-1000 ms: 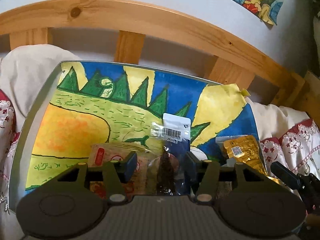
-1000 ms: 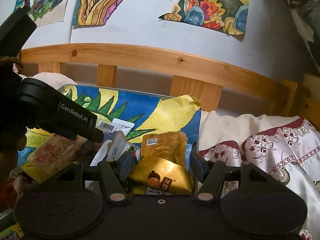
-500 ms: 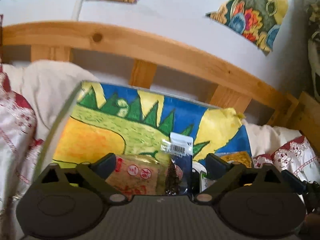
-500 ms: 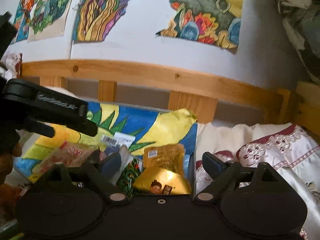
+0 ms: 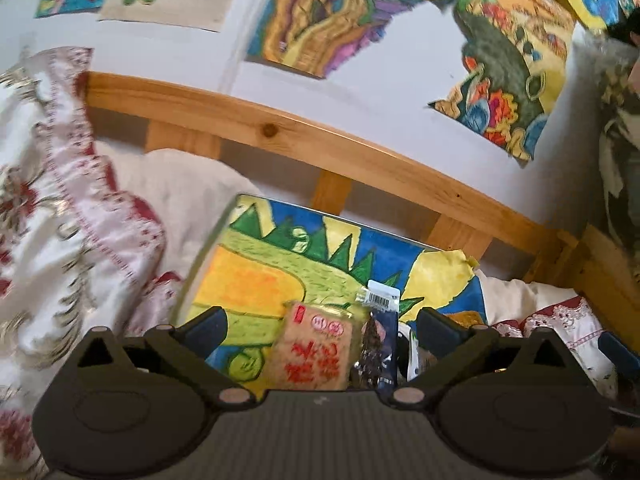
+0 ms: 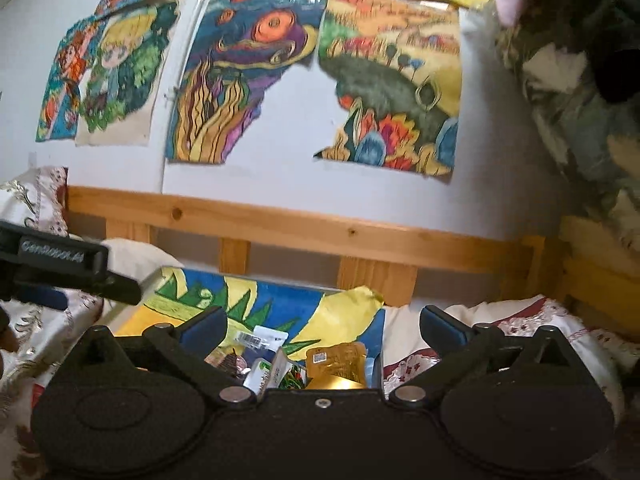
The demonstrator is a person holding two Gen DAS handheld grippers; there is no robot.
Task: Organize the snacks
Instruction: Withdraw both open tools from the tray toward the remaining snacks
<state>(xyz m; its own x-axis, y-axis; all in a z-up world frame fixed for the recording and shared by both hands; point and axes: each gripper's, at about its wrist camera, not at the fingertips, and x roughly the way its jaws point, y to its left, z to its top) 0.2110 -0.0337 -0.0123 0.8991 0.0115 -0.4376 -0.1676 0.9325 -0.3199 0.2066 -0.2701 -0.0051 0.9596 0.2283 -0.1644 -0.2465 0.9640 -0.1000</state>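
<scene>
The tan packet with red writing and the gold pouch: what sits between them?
In the left wrist view, a dark clear packet with a barcode header lies right beside the tan packet. The right wrist view adds a white-and-green packet before the gold pouch.

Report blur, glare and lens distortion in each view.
Left wrist view: motion blur smears the quilt; the wooden rail bows from fisheye. Right wrist view: softer blur on the wall drawings; glare on the gold packet.
</scene>
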